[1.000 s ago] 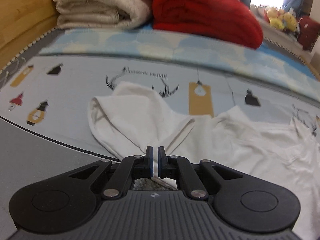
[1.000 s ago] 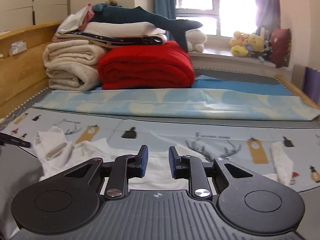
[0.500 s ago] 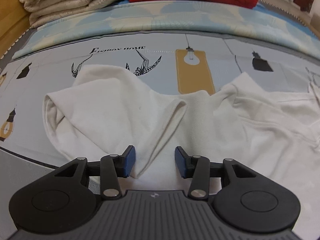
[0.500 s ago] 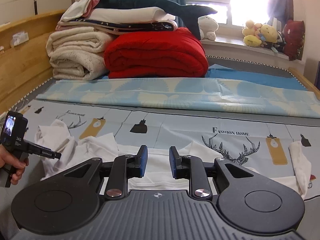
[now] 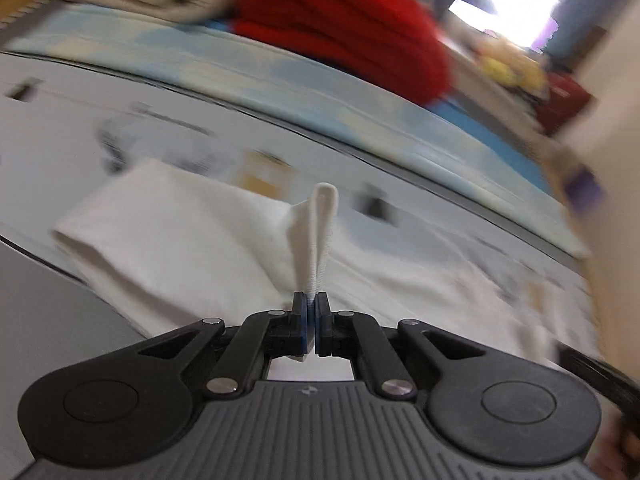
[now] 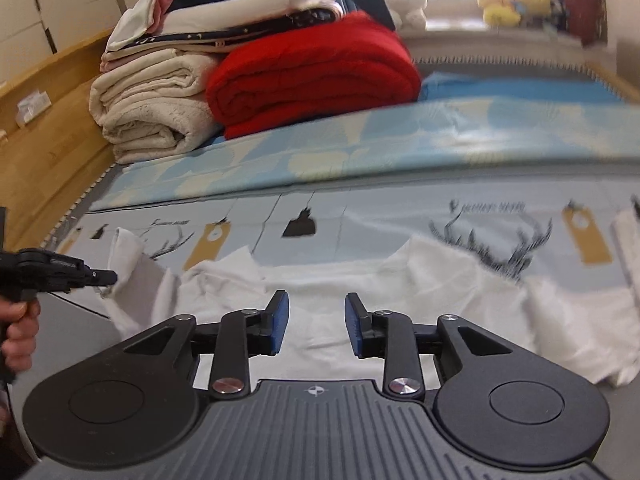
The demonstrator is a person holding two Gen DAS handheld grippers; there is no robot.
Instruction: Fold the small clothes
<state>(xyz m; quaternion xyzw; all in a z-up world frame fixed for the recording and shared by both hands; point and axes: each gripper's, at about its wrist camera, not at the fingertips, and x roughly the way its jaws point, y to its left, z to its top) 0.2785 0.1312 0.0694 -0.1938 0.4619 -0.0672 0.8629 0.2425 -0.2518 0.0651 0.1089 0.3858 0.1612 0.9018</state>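
Left gripper [image 5: 311, 307] is clamped tight on a fold of the white garment [image 5: 180, 240], and you can see the pinched hem standing up in a narrow loop right above the pads. The picture is streaked with blur, so this hand is on the move, and the sleeve end of the cloth is lifting off the printed sheet [image 5: 60, 120]. From the right wrist view the same left gripper [image 6: 102, 278] shows at the far left edge, a hand [image 6: 18, 320] wrapped round its handle, cloth peaking up at its tip.

Right gripper [image 6: 316, 322] hovers low over the middle of the garment [image 6: 440, 296], its jaws having just been opening; nothing sits between the blue pads, only cloth lying flat beneath them.

Where does that leave the fold? Early, I'd say. The garment is spread wide across the sheet, wrinkled, its far sleeve out at the right. One sleeve is picked up and looks ready to come across the body. Still to do: lay that sleeve over, bring the other side in, then double the body up. The red blanket [image 6: 312, 80] and towel stack [image 6: 152, 112] sit well behind.
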